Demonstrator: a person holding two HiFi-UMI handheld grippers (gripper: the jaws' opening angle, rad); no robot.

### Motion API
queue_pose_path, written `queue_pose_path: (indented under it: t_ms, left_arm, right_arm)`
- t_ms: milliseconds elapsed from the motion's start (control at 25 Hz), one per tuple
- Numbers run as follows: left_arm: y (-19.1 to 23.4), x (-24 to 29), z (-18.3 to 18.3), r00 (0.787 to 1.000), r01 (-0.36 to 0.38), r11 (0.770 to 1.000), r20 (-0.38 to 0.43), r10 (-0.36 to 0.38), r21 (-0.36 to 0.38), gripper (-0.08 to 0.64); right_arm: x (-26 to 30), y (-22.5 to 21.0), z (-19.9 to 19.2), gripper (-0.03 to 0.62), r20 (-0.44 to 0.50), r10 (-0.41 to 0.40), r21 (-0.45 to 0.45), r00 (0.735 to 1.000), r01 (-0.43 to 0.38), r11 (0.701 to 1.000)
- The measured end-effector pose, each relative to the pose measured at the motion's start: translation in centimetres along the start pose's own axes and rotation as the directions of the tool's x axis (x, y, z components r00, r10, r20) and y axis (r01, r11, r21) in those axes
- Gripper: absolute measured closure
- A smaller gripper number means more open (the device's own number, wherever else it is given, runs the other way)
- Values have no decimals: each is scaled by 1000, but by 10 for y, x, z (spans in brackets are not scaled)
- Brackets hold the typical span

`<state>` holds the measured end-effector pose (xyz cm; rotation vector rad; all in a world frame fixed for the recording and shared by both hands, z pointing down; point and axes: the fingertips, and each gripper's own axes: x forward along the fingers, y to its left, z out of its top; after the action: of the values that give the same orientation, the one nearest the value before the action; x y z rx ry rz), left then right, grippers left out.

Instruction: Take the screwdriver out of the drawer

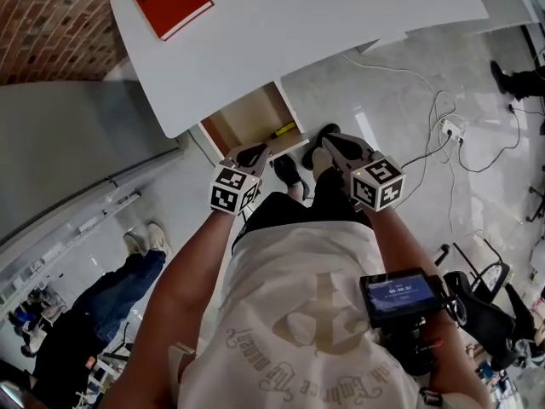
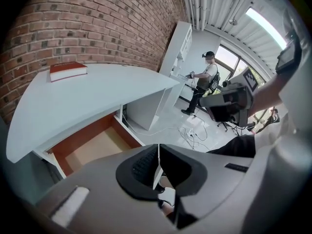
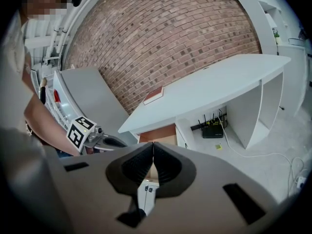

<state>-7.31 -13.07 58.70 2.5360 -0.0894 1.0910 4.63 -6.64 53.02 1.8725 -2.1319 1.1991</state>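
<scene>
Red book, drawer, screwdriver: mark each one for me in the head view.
red book (image 1: 172, 0), head view, middle of its cover.
drawer (image 1: 254, 113), head view, bare wooden bottom.
screwdriver (image 1: 283, 130), head view, yellow handle, by the drawer's front edge.

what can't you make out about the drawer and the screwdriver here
Screwdriver: head view shows only a small yellow sliver, too small to confirm or see its tip.
Drawer rear: head view, hidden under the desk top.
Drawer front: left gripper view, blocked by the shut left claw; right gripper view, by the shut right claw.
</scene>
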Motion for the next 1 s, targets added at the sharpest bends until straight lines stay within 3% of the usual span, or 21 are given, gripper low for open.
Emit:
queue_pose_path:
  t_ms: [640,1000]
  left_arm:
    - [26,32,-46,993,-4,1000,-115,2,-23,522]
    - [35,56,-73,980,22,999,-196,-30,-42,443]
  right_arm:
    - [12,-28,-43,586,4,-18,92,1000,18,996]
    - [19,-37,-69,586,2,-27,133,1000,26,991]
